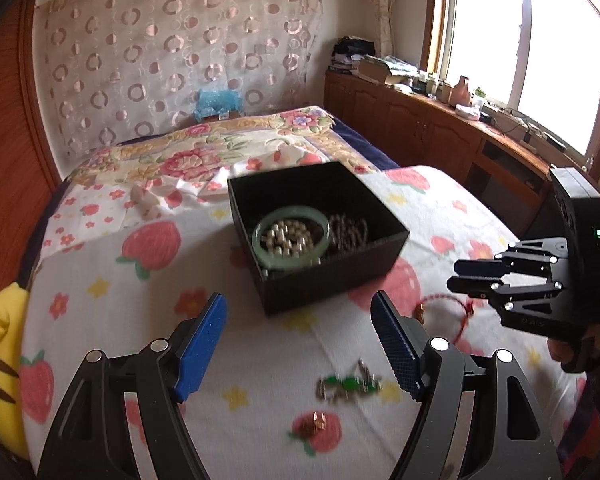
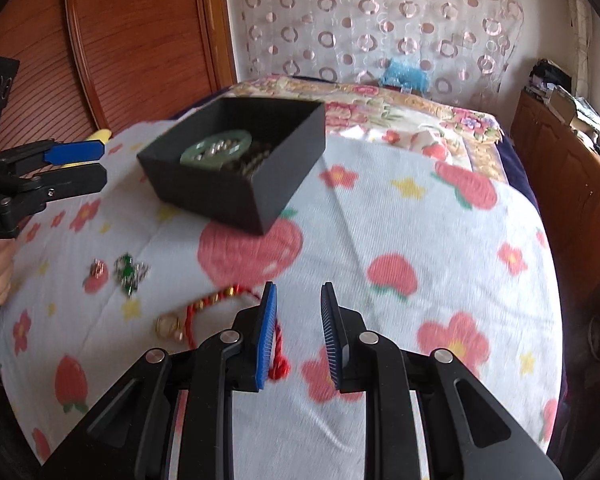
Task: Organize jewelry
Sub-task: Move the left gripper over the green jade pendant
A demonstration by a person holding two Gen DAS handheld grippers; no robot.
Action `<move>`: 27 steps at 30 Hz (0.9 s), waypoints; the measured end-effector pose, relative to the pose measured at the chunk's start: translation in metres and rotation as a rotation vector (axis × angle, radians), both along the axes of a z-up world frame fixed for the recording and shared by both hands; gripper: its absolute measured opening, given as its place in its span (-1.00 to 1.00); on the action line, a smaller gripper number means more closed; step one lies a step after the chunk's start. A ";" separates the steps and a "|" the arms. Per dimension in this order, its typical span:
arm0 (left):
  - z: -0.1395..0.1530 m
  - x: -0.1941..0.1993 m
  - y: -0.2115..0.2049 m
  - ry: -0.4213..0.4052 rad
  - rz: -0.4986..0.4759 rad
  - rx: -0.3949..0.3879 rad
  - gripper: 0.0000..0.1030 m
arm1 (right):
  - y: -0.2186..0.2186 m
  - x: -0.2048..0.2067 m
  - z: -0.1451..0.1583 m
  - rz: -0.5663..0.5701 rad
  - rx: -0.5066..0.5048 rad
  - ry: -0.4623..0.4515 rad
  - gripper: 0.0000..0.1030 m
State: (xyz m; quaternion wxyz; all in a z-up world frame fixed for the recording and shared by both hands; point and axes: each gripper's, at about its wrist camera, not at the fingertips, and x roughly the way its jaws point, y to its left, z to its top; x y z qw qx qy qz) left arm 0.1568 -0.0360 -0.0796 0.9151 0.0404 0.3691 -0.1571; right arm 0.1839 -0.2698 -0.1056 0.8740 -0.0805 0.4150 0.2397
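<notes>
left gripper (image 1: 298, 344) jaws wide, right gripper (image 2: 298, 336) narrow, both empty

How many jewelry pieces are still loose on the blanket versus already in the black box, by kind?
Loose on the blanket:
Red cord bracelet: 1
Green-stone piece: 1
Small gold pieces: 2
In the black box:
Green bangle: 1
Pearl strand: 1
Dark bead strand: 1
Total: 7

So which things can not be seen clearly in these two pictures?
- Red cord bracelet: right wrist view, its lower loop hidden behind the right gripper's finger.
- Green brooch: left wrist view, blurred, shape unclear.
- Small ring: blurred and tiny.
- Black box: right wrist view, near wall hides part of the contents.
</notes>
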 end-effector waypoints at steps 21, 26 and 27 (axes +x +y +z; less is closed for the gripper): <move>-0.042 -0.024 -0.043 0.133 -0.019 0.037 -0.25 | 0.002 -0.019 -0.012 0.020 -0.059 -0.024 -0.52; -0.047 -0.016 -0.044 0.157 0.007 0.064 -0.45 | 0.002 -0.019 -0.012 0.020 -0.060 -0.024 -0.52; -0.048 -0.015 -0.043 0.158 0.011 0.067 -0.45 | 0.002 -0.019 -0.012 0.020 -0.060 -0.025 -0.52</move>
